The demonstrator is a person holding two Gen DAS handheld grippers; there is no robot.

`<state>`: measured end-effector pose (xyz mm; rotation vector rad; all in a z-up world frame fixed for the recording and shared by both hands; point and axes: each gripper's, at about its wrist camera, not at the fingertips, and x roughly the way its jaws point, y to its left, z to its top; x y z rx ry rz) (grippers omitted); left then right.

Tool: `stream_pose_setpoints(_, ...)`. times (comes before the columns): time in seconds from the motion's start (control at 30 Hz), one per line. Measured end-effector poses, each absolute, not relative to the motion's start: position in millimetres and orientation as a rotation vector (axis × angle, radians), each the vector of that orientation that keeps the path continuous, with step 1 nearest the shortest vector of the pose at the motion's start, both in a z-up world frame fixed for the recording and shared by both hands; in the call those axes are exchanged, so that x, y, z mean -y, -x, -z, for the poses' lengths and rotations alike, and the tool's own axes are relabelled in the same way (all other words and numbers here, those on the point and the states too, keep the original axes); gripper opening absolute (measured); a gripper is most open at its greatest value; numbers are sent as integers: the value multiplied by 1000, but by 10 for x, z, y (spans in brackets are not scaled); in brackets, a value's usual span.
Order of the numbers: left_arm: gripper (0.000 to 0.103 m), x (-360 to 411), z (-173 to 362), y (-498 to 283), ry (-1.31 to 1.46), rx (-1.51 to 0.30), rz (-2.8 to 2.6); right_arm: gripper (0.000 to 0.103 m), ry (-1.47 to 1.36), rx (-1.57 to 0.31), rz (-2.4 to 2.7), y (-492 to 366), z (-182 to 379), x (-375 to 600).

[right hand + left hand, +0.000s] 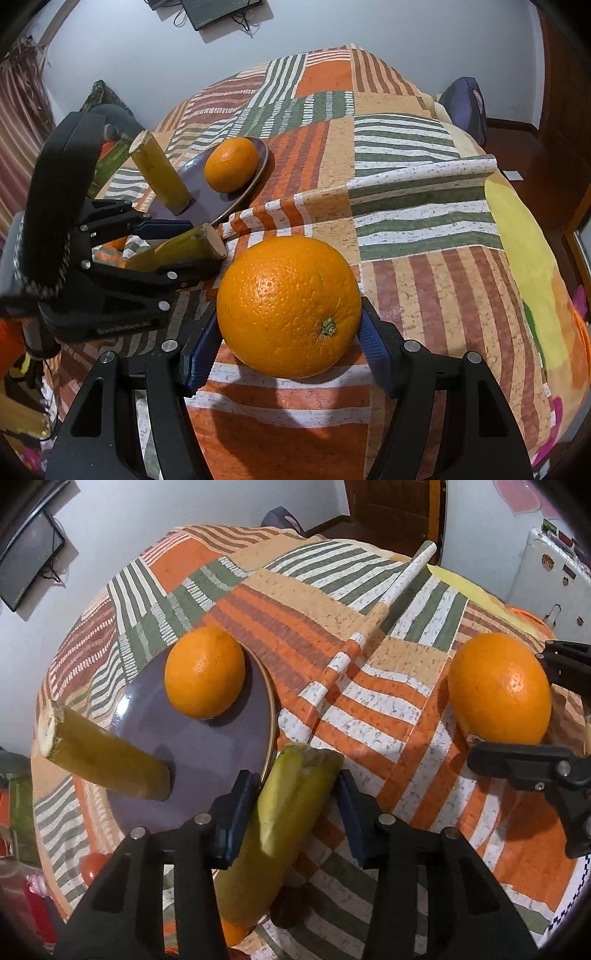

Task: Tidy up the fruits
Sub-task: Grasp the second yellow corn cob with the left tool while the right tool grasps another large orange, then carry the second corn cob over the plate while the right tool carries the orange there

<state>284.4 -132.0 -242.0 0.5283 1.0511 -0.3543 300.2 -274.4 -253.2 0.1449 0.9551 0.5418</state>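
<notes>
The left tongs (295,812) clench a cut yellow-green stalk (284,812), its long axis running forward between the pads, tip just beside the plate (207,753) rim. The plate lies ahead and to the left, already carrying 1 orange (205,672) and 1 upright stalk (107,757). The right tongs (288,347) grip a big orange (289,306), farther from the plate, above the patterned cloth (406,206).

Left gripper (295,805) jaws clamped, right gripper (288,343) jaws clamped
</notes>
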Motion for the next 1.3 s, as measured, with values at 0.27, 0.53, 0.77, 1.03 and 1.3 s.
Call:
stream_pose_setpoints(0.27, 36, 1093, 1974, -2853, -434, -990, 327, 66, -127, -937, -541, -2969, 2437, 2729)
stream_pose_setpoints(0.53, 34, 688, 1547, -2672, -296, -927, 283, 66, -94, -887, -554, -2907, 2216, 2599)
stream_pose_setpoints(0.77, 33, 357, 1453, -2556, -186, -900, 249, 66, -52, -866, -561, -2896, 2121, 2409)
stream_pose_setpoints(1.03, 33, 12, 1327, -2547, -85, -867, 212, 66, -8, -851, -578, -2947, 2060, 2182)
stream_pose_setpoints(1.3, 33, -266, 1282, -2714, -35, -847, 164, 66, 13, -836, -598, -3092, 2018, 1927)
